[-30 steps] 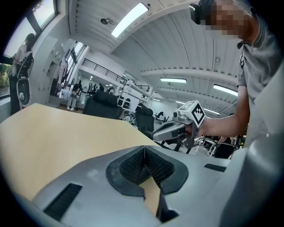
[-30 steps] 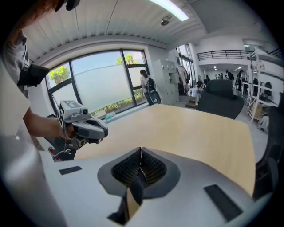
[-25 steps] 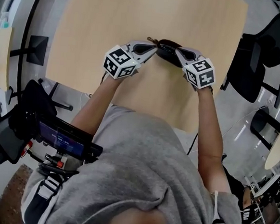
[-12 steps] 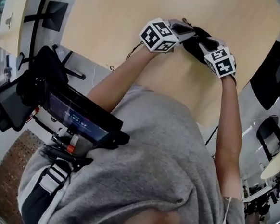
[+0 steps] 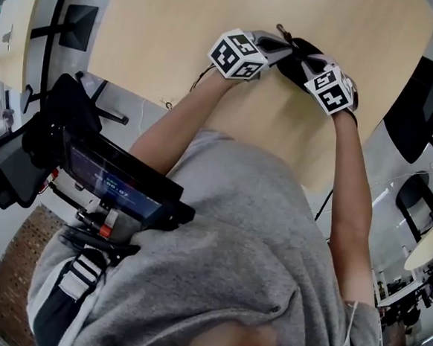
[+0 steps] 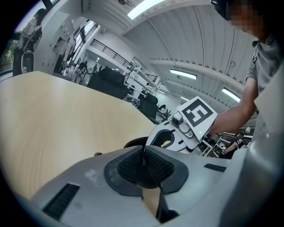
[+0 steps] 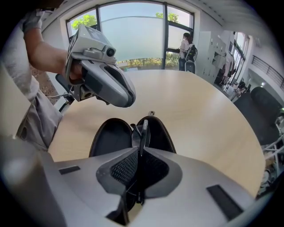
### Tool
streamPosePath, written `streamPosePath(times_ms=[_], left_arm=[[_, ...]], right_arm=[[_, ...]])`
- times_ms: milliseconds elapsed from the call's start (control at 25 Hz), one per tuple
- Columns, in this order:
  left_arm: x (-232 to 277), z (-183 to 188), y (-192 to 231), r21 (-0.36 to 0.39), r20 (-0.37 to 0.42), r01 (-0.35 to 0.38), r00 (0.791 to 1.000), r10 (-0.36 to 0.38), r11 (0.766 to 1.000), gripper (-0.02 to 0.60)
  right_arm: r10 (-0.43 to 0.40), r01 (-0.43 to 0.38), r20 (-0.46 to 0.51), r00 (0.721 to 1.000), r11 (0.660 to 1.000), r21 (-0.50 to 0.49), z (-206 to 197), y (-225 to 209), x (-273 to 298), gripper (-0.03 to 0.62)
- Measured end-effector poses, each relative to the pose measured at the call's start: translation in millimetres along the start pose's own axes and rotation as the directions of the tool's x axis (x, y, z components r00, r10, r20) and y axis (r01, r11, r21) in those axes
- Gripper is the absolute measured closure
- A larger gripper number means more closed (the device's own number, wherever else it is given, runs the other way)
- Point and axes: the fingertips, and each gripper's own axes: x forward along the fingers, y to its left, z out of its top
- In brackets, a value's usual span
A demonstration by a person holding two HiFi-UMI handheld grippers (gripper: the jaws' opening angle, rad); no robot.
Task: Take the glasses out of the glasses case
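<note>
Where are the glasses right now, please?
The glasses sit between the right gripper's jaws, which have just been closing, at the open case, in that gripper's view.

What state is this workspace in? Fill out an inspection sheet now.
Surface: pale wooden tabletop.
Job's things: black oval zip case lies open; dark folded glasses stand on edge between its halves.
Clutter: nothing seen.
Grippers: right gripper has just been closing onto the glasses; left gripper, jaws together, near the case.
Cables: thin dark cable at the left wrist.
Surroundings: black chairs, tall windows.
</note>
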Motion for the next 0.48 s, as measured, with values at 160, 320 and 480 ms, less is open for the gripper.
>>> streamPosePath(times_ms=[160,320,480], left_arm=[[-3.1,-3.6,-0.4,0.000,0.000,-0.004,1.000,0.004,1.000,0.575],[-7.9,-6.6,-0.6,0.003,-0.001,-0.008,1.000,0.008,1.000,0.575],[-12.9,-5.8,-0.6,0.008,0.009,-0.011,1.000,0.011,1.000,0.575]], right_arm=[[0.005,-0.005,0.003,1.000,1.000,0.023,0.5,4.2,-2.6,0.562],[0.004,-0.004,0.021,1.000,1.000,0.027,4.2,10.9,-5.6,0.563],[-0.017,0.015,0.048,0.999,0.999,0.039,10.7,11.3,-14.7,0.565]])
